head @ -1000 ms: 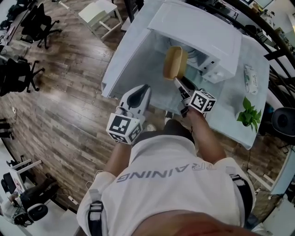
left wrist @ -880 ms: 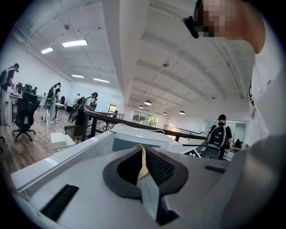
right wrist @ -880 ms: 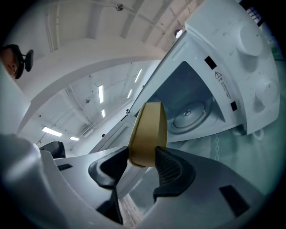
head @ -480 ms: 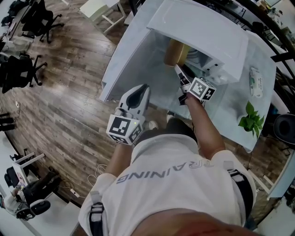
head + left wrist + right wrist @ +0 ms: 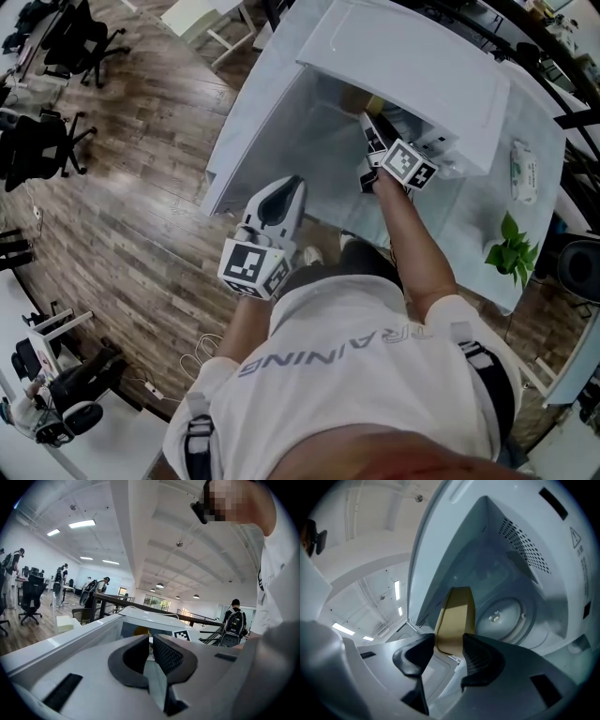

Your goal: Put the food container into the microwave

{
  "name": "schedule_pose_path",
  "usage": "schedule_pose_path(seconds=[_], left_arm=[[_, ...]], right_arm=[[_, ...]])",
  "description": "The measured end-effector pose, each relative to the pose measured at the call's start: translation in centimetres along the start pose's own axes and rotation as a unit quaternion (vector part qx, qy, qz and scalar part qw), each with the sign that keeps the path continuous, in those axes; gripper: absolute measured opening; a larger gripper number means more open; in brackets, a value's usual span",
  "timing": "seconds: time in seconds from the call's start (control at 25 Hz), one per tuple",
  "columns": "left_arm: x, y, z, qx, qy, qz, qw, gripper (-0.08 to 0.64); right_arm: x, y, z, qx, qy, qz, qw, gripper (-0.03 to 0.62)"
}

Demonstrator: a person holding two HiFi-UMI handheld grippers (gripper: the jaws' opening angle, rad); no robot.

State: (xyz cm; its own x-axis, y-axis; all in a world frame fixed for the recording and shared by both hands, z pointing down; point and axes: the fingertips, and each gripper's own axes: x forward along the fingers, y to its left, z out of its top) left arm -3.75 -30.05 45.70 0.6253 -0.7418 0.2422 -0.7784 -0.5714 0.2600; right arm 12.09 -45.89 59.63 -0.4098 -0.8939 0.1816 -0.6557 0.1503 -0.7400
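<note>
The white microwave [image 5: 403,56] stands open on the pale table [image 5: 253,122]. My right gripper [image 5: 368,122] reaches into its opening, shut on the tan food container [image 5: 454,616], which it holds on edge. In the right gripper view the container is inside the cavity, in front of the round turntable [image 5: 502,616]. From the head view only a sliver of the container [image 5: 354,97] shows under the microwave's top. My left gripper [image 5: 289,186] hangs back near the table's front edge, shut with nothing in it. Its own view shows the jaws [image 5: 150,646] together and the microwave [image 5: 140,619] beyond.
A small green plant [image 5: 509,239] and a white packet [image 5: 523,171] lie on the table right of the microwave. Wooden floor with office chairs [image 5: 37,141] spreads to the left. Several people stand far off in the left gripper view.
My right gripper has pushed forward with the container, which has gone from in front of the opening to inside the microwave. The left gripper has stayed put.
</note>
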Motion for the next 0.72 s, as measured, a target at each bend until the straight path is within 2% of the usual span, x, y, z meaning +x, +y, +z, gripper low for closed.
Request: schedule_pose_path(seconds=[0.2, 0.36, 0.48, 0.72], left_arm=[[0.7, -0.8, 0.0, 0.006, -0.005, -0.024, 0.9997, 0.052], [0.9, -0.9, -0.1, 0.006, -0.007, -0.031, 0.9995, 0.052], [1.0, -0.6, -0.2, 0.003, -0.001, -0.028, 0.9996, 0.051], [1.7, -0.8, -0.6, 0.003, 0.007, -0.035, 0.9994, 0.052]], right_arm=[[1.6, -1.3, 1.1, 0.016, -0.018, -0.015, 1.0, 0.207], [2.6, -1.8, 1.8, -0.005, -0.033, -0.016, 0.999, 0.207], [3.1, -2.2, 2.1, -0.001, -0.045, -0.02, 0.999, 0.207], [3.6, -4.7, 2.3, 0.039, -0.061, -0.036, 0.997, 0.207]])
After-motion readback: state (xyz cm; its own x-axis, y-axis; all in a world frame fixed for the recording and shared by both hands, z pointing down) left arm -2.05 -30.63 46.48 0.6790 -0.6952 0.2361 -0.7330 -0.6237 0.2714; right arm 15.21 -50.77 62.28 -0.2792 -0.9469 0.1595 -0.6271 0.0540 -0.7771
